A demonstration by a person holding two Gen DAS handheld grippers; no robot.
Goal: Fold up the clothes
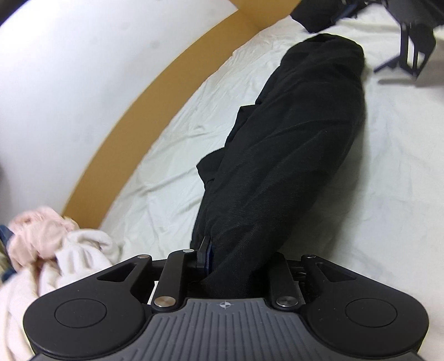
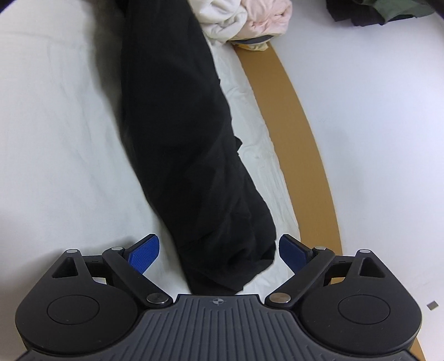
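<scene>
— Well, what is seen in the left wrist view?

— A long black garment (image 1: pixel 294 155) is laid on a white sheet (image 1: pixel 177 155), stretched away from the camera. Its near end is clenched by the left gripper (image 1: pixel 219 258); the cloth is bunched between the narrowed jaws. A brown wooden edge (image 1: pixel 155 116) is seen beside the sheet, and a heap of pink and white clothes (image 1: pixel 55 250) is placed at the lower left. The right gripper (image 1: pixel 413 47) is shown far off, at the other end of the garment.

— And in the right wrist view?

— The same black garment (image 2: pixel 188 138) is seen from its other end. The right gripper (image 2: pixel 219 250) is released: its blue pads (image 2: pixel 145 252) are spread wide, one on each side of the garment's end, and the cloth is not pressed by them. The heap of pink and white clothes (image 2: pixel 247 19) is seen at the far end, and some dark clothes (image 2: pixel 374 11) are left at the upper right.
</scene>
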